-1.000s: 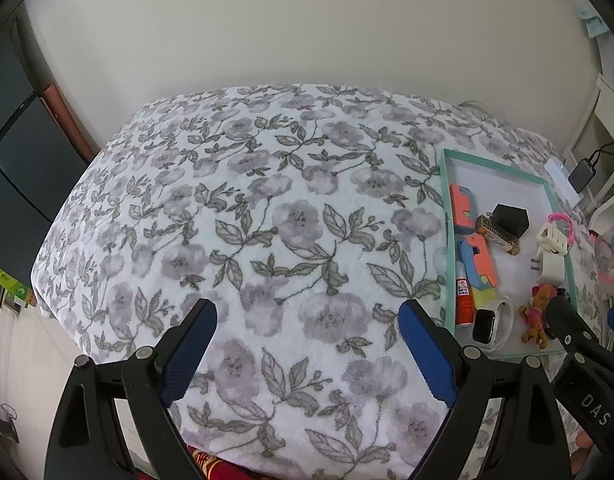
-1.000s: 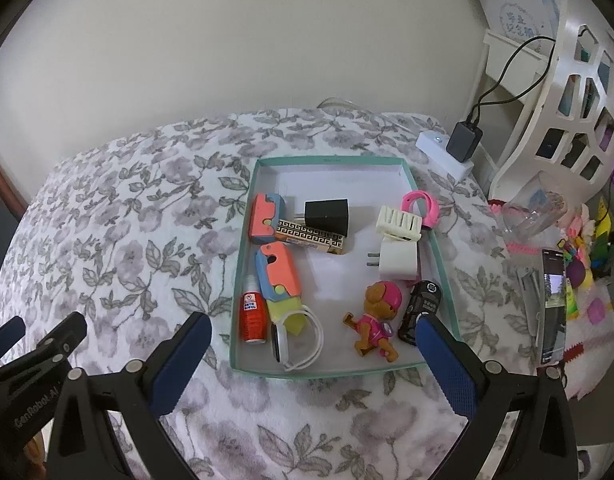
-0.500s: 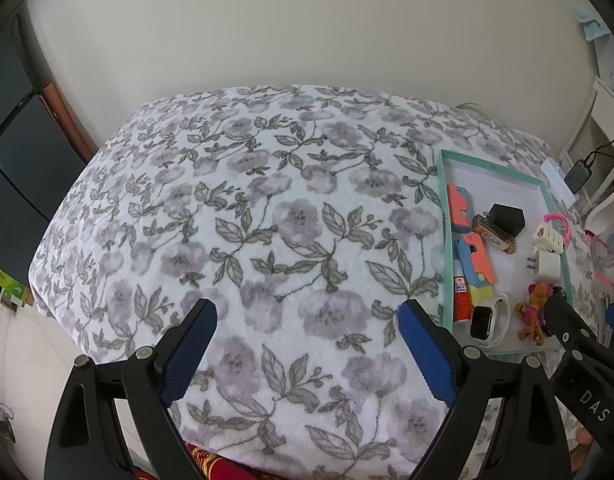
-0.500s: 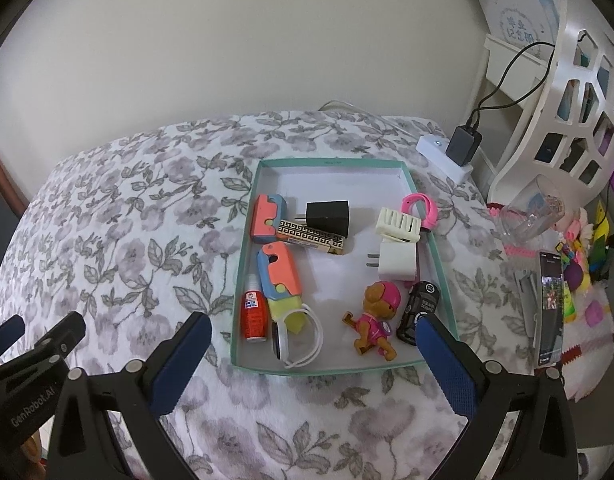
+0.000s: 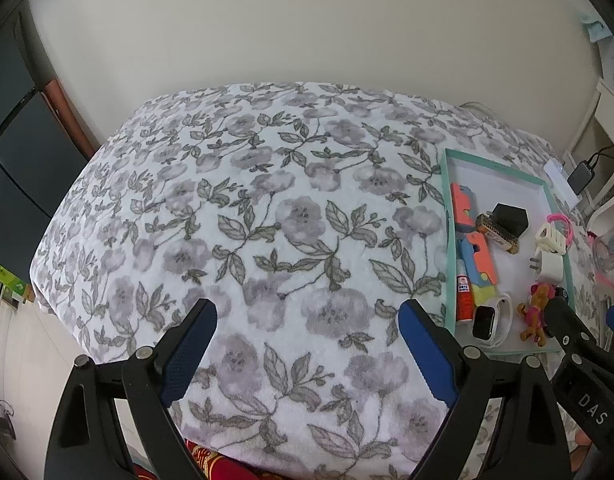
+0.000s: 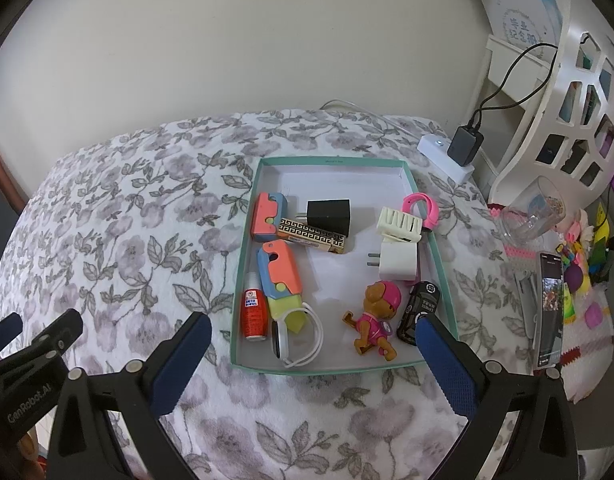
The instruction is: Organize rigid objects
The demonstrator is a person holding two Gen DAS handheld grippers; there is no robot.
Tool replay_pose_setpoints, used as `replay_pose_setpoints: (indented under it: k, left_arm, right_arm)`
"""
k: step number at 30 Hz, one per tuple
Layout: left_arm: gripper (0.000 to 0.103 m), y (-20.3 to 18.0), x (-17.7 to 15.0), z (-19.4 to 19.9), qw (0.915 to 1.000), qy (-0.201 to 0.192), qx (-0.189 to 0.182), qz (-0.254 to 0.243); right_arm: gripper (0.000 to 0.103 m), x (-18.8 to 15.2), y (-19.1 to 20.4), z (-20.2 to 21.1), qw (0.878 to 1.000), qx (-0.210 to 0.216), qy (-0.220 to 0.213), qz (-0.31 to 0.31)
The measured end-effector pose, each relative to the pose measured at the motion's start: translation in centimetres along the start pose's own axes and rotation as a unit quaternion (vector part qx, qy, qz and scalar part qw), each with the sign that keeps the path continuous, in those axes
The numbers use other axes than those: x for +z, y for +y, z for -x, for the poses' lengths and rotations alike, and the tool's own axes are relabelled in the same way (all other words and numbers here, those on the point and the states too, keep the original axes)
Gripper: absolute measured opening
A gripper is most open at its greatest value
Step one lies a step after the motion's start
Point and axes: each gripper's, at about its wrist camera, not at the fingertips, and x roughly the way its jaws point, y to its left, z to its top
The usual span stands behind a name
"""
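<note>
Floral blanket [image 5: 267,240] against cream wall [image 5: 307,32].

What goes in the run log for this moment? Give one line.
left gripper: jaws open, empty | right gripper: jaws open, empty | tray: full, untouched

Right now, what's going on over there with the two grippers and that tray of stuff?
Nothing is being handled. Both grippers hover over the floral blanket, jaws wide open and empty. The left gripper faces bare blanket; the right gripper faces the teal tray. In the tray lie a black charger, a white charger, a red glue bottle, a smartwatch, a toy dog and other small items.
</note>
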Motion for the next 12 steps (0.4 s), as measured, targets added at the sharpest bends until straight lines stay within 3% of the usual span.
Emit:
replay_pose_setpoints:
  k: [12]
  left_arm:
    - [0.092,-0.33,-0.03,0.68,0.9996,-0.025,0.015,-0.003]
  right_arm:
    - [0.103,-0.06,0.05,-0.20,1.000,0.000,0.003,0.005]
